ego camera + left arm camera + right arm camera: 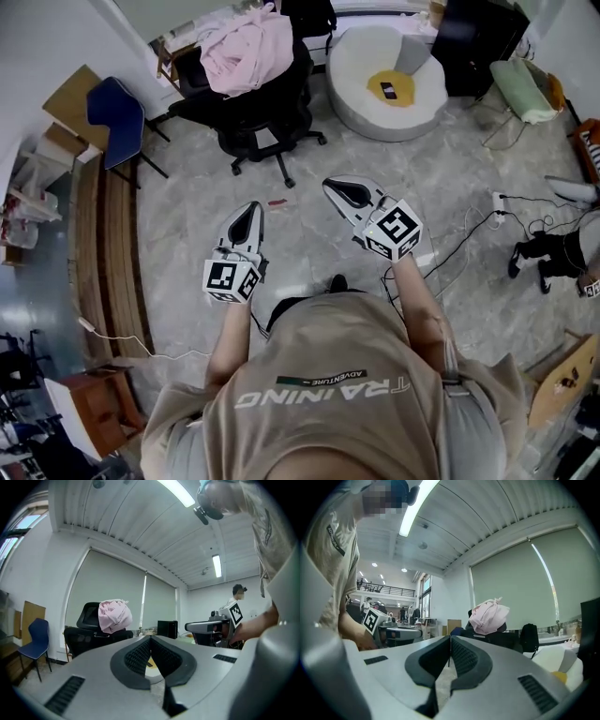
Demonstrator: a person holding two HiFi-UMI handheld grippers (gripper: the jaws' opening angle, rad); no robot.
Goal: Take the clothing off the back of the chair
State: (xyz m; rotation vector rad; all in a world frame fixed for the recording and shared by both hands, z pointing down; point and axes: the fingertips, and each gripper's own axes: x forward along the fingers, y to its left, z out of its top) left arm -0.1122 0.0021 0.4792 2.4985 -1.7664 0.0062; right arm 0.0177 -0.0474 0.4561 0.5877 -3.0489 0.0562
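A pink garment (251,49) lies bunched over the back of a black office chair (267,117) at the far side of the floor. Both grippers are held level in front of the person, well short of the chair and pointing toward it. The left gripper (251,210) is shut with nothing in it, and so is the right gripper (331,186). In the left gripper view the jaws (150,640) meet below the garment (114,615), with the right gripper (206,627) off to the side. The right gripper view shows closed jaws (450,639) and the garment (488,615) ahead.
A blue chair (116,114) stands left of the office chair, beside wooden boards. A white round pouf (349,64) with a yellow cushion sits at the back right. Cables and a power strip (499,201) trail on the marble floor at right, near another person's feet (536,259).
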